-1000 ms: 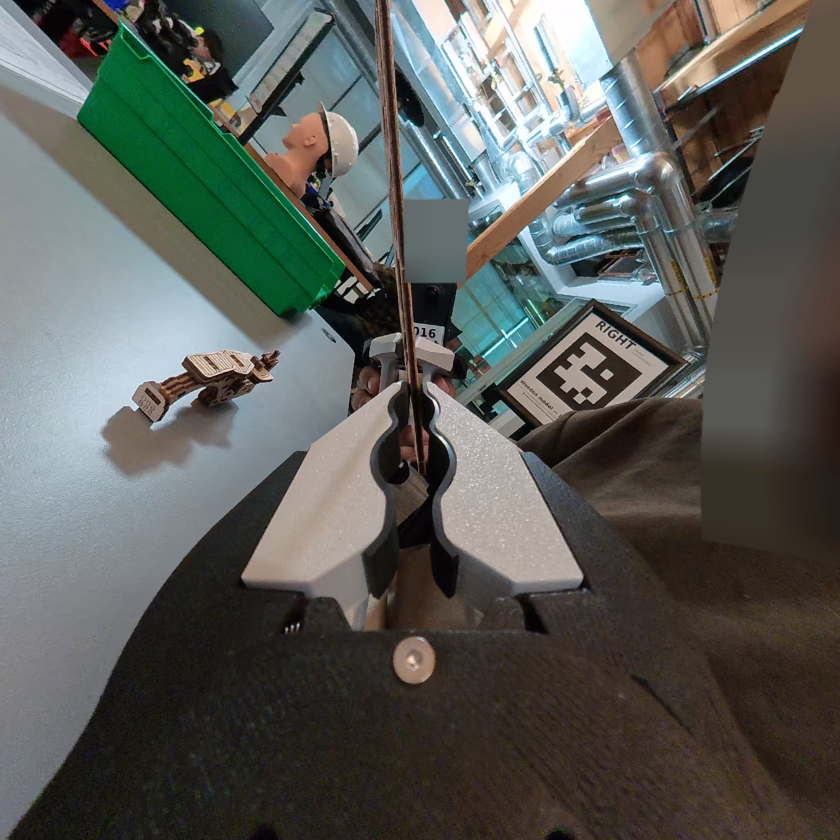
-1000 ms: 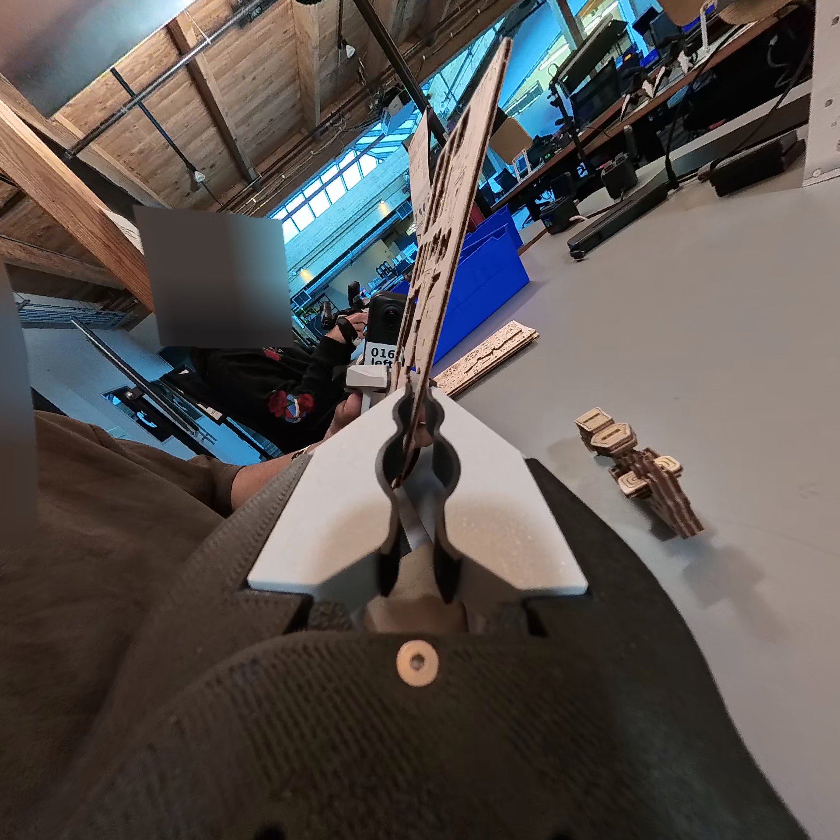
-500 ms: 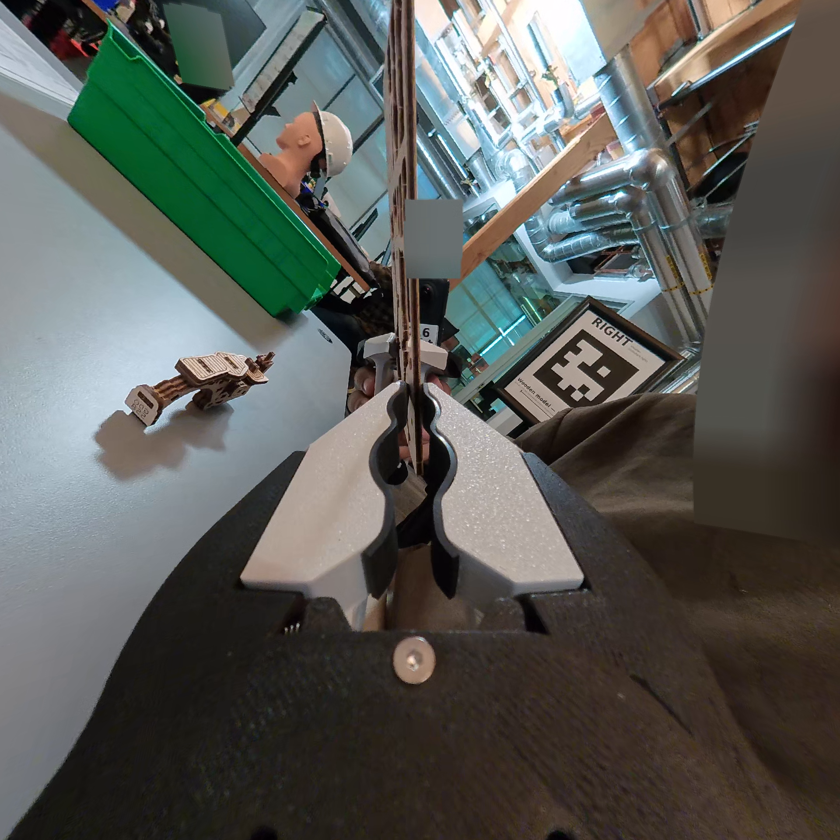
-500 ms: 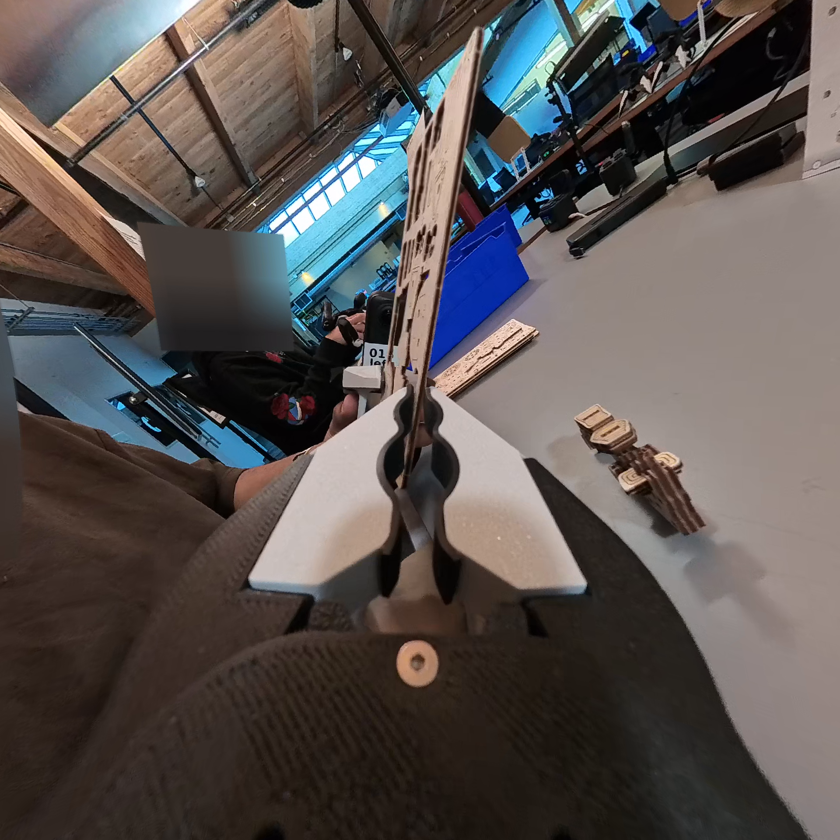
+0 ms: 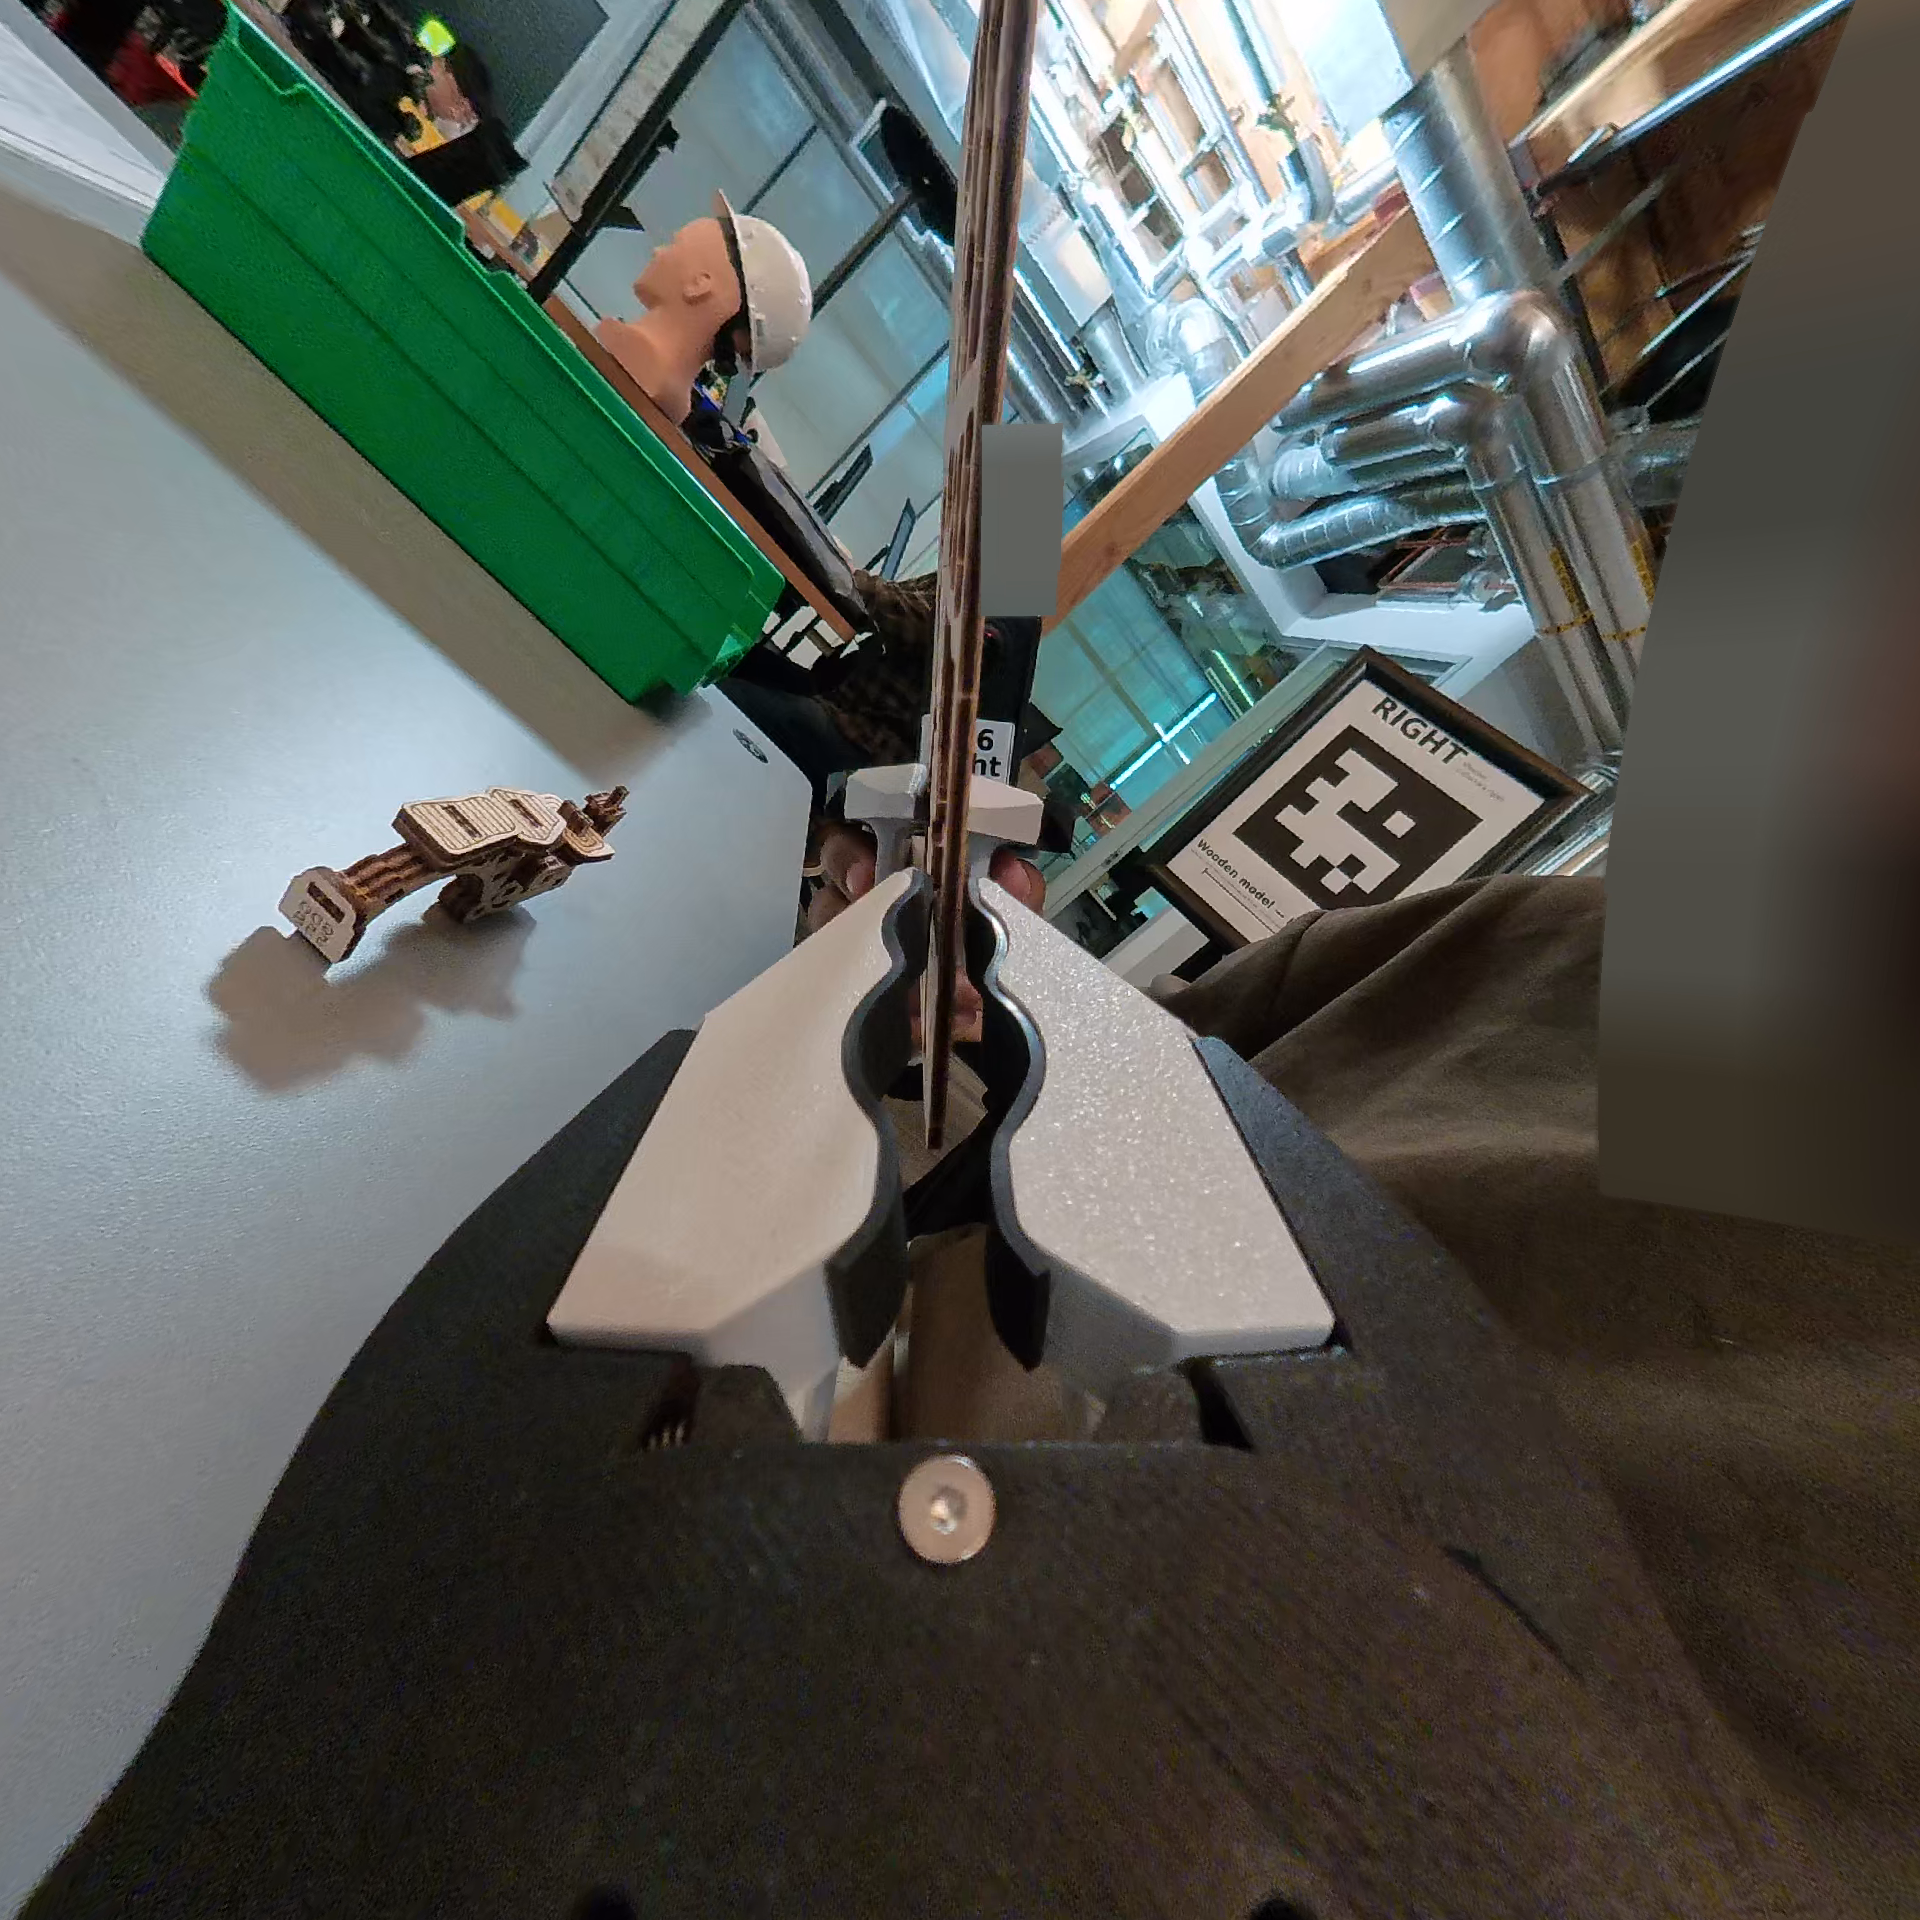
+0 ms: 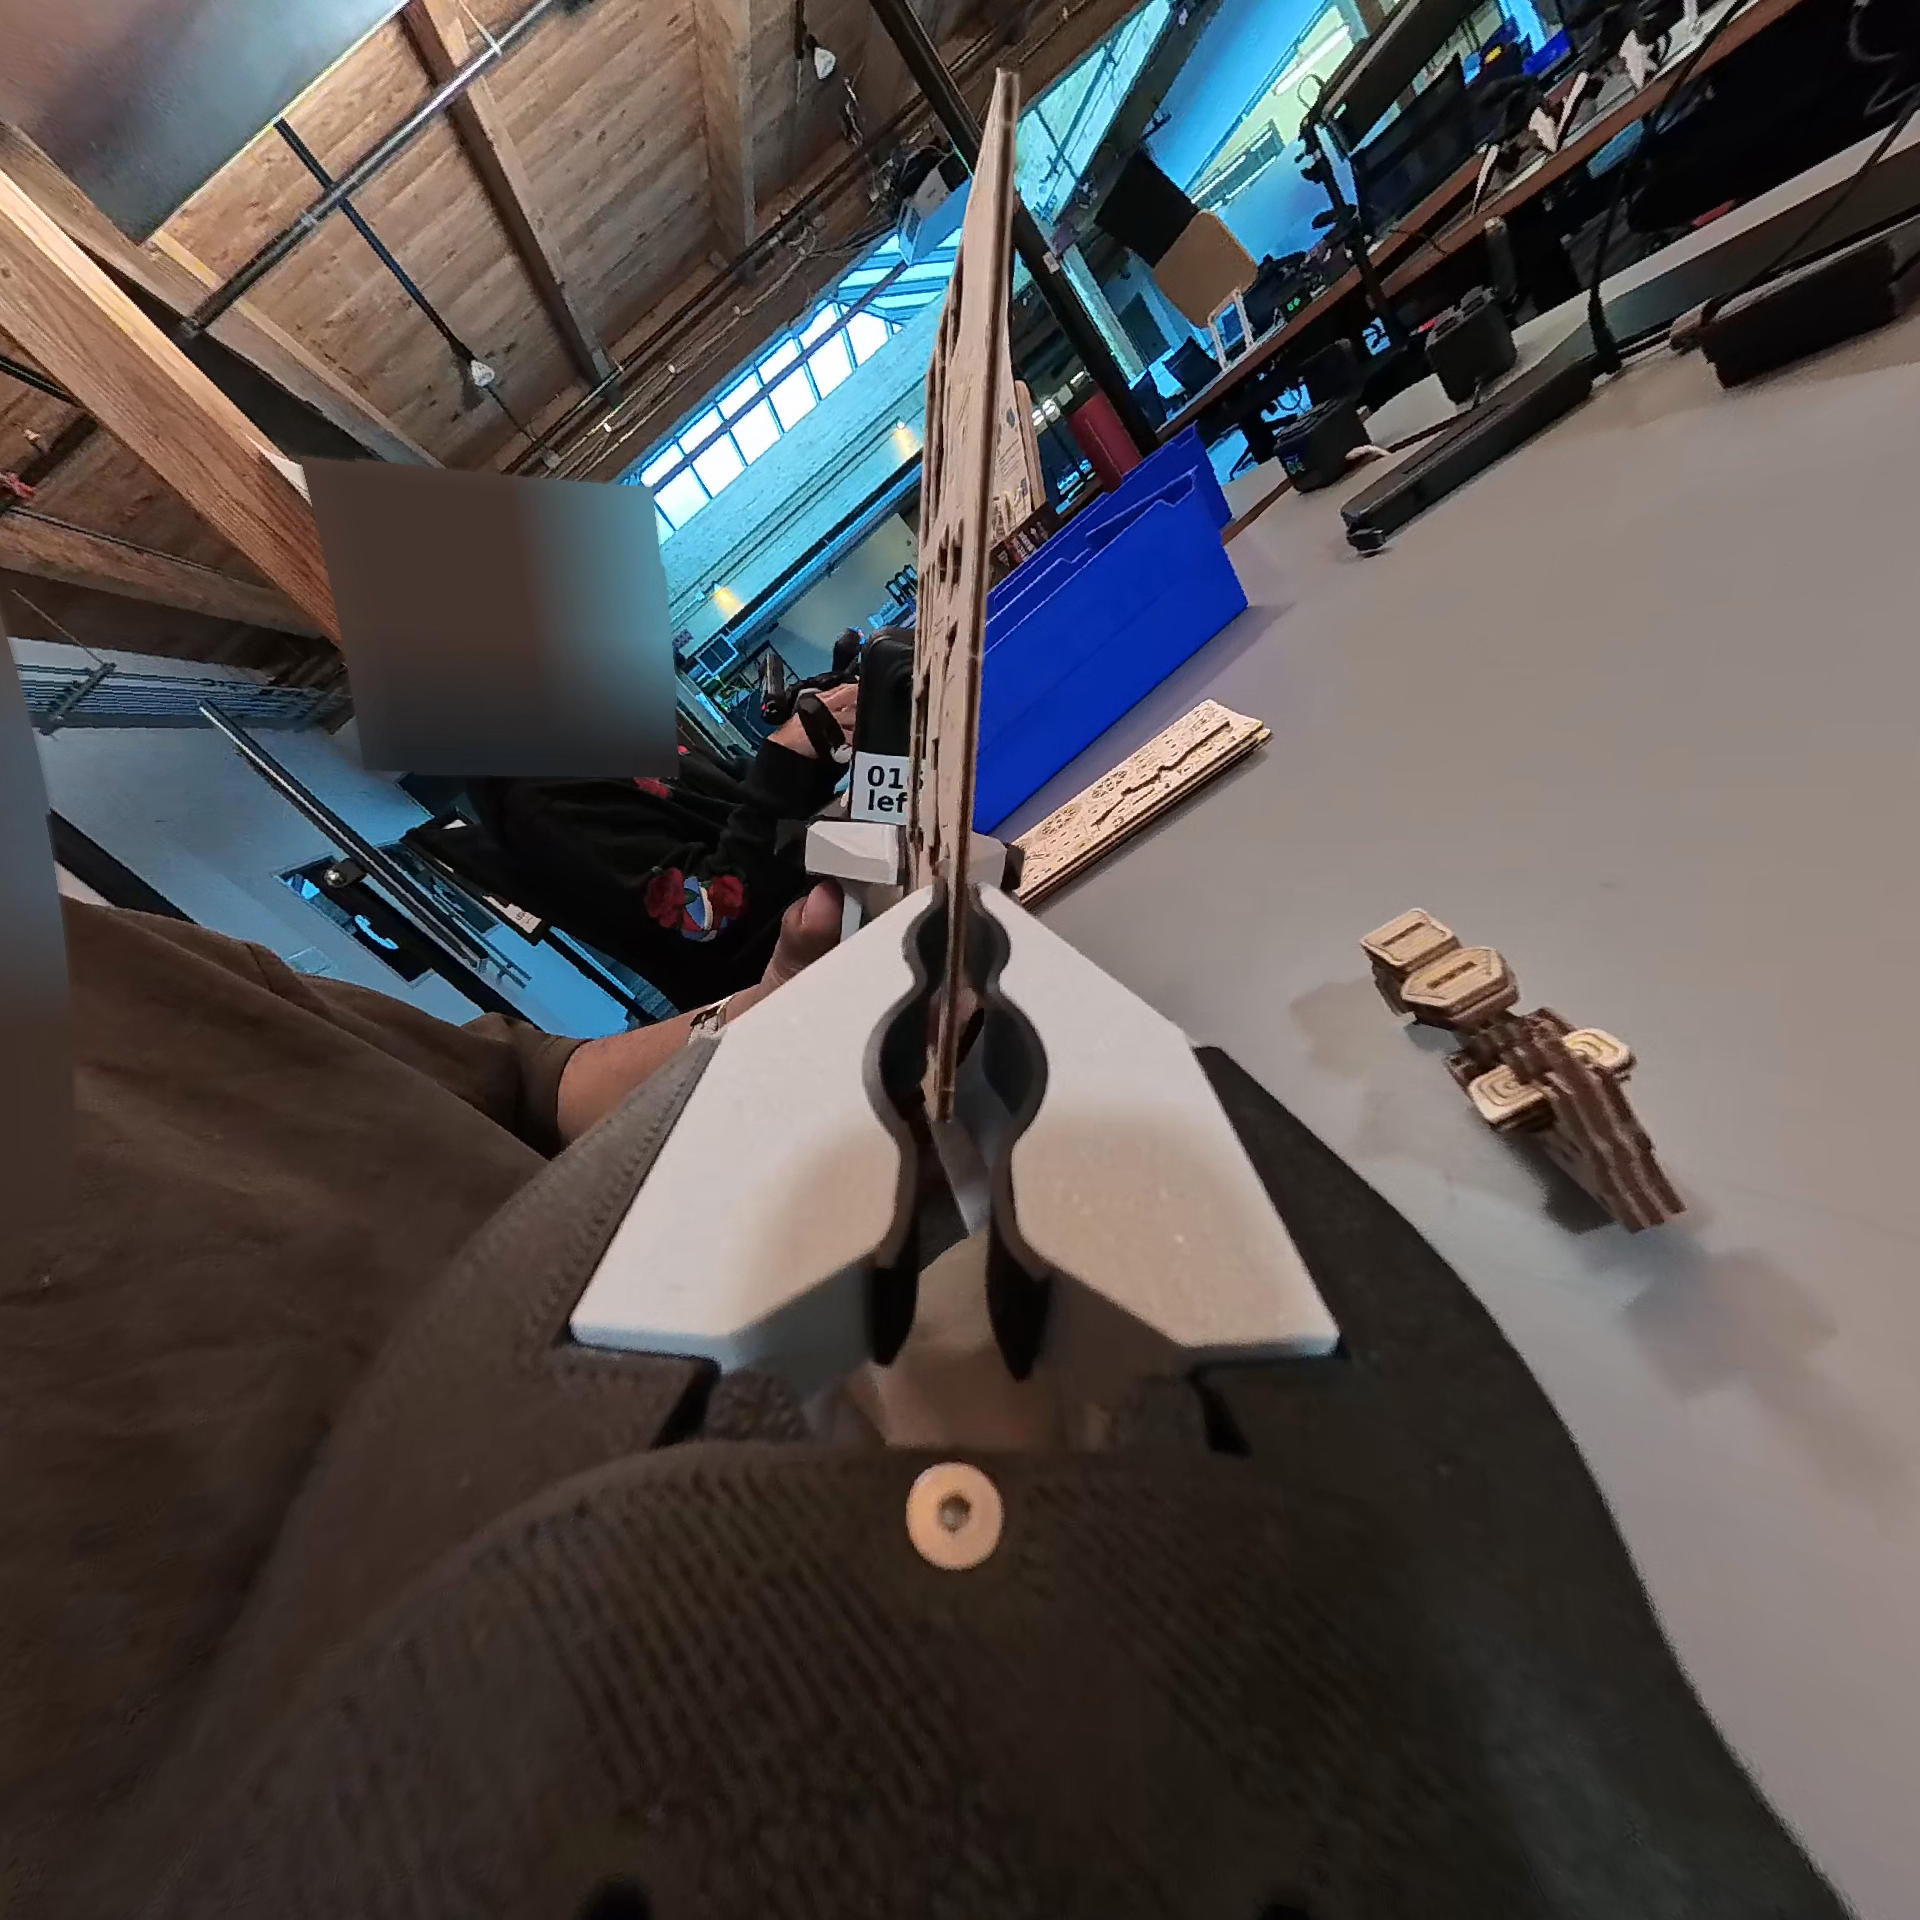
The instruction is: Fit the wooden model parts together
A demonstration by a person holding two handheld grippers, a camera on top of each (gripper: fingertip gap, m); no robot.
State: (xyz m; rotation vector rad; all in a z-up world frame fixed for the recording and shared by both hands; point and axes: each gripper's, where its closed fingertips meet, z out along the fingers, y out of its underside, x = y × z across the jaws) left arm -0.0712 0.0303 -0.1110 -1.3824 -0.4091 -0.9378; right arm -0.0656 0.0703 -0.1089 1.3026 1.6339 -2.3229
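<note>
Both tools clamp one thin wooden sheet (image 5: 971,540) edge-on, left tool (image 5: 948,904) and right tool (image 6: 954,914) facing each other, while the part-built wooden model (image 6: 1517,1070) lies on the worktop (image 6: 1558,727) beside them.

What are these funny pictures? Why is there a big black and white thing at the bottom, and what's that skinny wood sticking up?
There is no robot here. A person holds two hand grabbers, and each has a camera looking along its two white fingers. One picture comes from the left grabber, the other from the right grabber. That is why each one fills the bottom of its own picture. Both grabbers pinch the same thin wooden sheet from opposite ends, so you see it edge-on. On the gray table lies a small half-built wooden model. More flat wooden sheets lie by a blue bin, and a green bin stands on the other side.
</note>
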